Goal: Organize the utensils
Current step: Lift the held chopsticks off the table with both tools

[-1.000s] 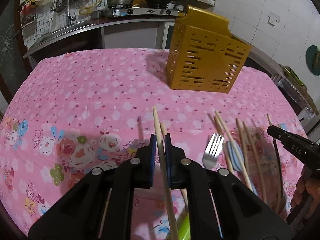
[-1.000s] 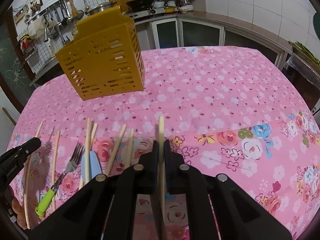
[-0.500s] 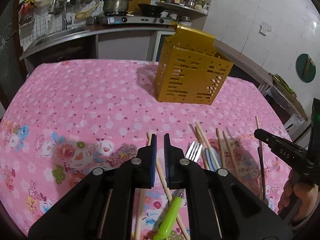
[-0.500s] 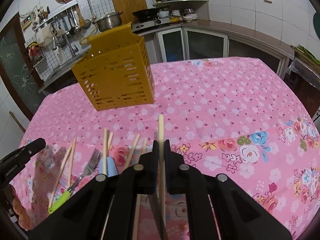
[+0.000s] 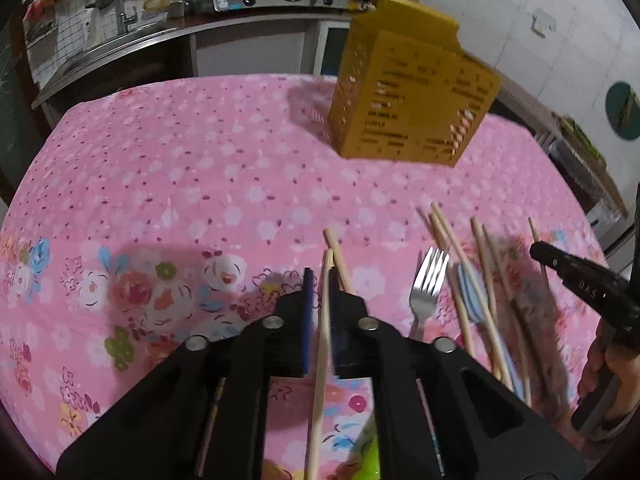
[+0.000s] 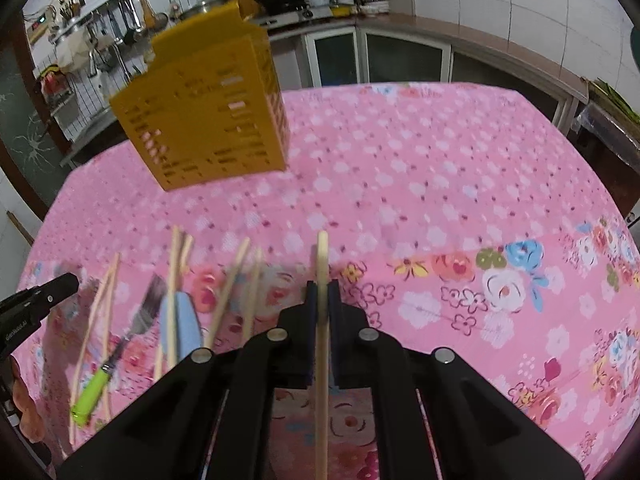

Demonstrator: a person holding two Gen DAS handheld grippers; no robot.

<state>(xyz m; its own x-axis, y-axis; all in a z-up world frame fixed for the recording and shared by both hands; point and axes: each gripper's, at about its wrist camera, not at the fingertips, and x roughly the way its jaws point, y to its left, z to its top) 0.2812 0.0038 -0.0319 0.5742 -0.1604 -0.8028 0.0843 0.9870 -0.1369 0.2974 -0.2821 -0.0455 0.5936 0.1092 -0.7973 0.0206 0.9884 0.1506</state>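
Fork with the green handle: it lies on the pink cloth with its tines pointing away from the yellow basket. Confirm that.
Wrong on direction. The fork lies on the pink cloth with its tines pointing toward the yellow basket, green handle nearest the camera. The right wrist view shows it.

Left gripper [image 5: 320, 280]: jaws opening, one chopstick [image 5: 322, 344] between them, gap showing at the left pad. Fork [image 5: 427, 280], blue spoon [image 5: 472, 296] and loose chopsticks [image 5: 486, 268] near the table's [image 5: 160, 184] right edge; yellow slotted holder [image 5: 412, 100] at far edge.
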